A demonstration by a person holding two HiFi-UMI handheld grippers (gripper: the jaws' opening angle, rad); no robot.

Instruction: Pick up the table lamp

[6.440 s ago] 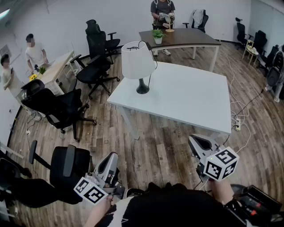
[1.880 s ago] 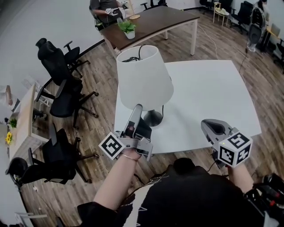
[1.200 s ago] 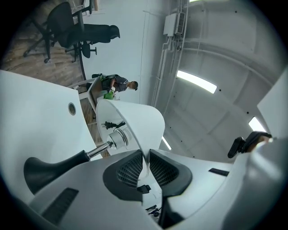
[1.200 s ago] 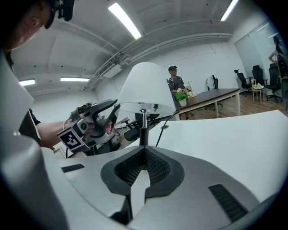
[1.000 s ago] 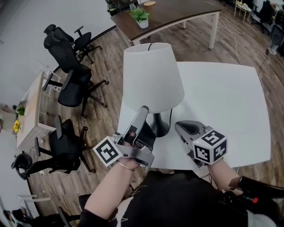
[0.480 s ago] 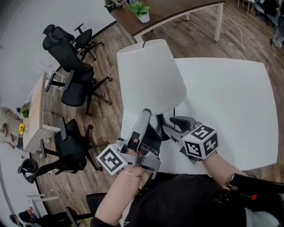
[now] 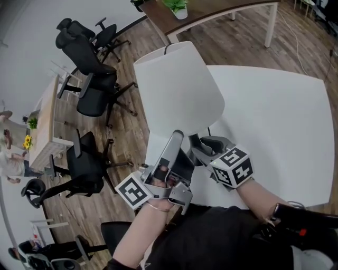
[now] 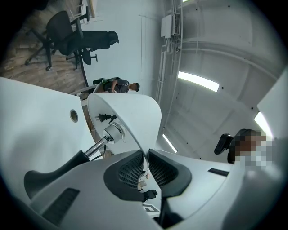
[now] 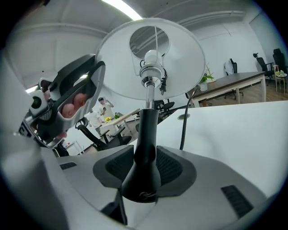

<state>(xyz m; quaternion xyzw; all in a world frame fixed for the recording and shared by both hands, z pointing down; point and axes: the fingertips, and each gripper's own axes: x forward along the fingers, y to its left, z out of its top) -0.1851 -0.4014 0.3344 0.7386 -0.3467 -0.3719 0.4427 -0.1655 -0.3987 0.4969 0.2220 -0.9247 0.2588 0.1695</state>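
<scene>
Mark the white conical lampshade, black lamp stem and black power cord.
white conical lampshade (image 7: pixel 177 89): head view, outer side.
black lamp stem (image 9: pixel 145 148): right gripper view, flared lower part.
black power cord (image 9: pixel 183 130): right gripper view, mid-length.

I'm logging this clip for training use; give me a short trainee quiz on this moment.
1. The left gripper pinches: A the lampshade, at its rim; B the cord; C the bulb.
2. True or false: the lamp's black stem stands between the right gripper's jaws.
3. What sits on the brown table at the back?
Key: 1 A. 2 True; those jaws have just been opening and stand apart. 3 A potted plant.
</scene>
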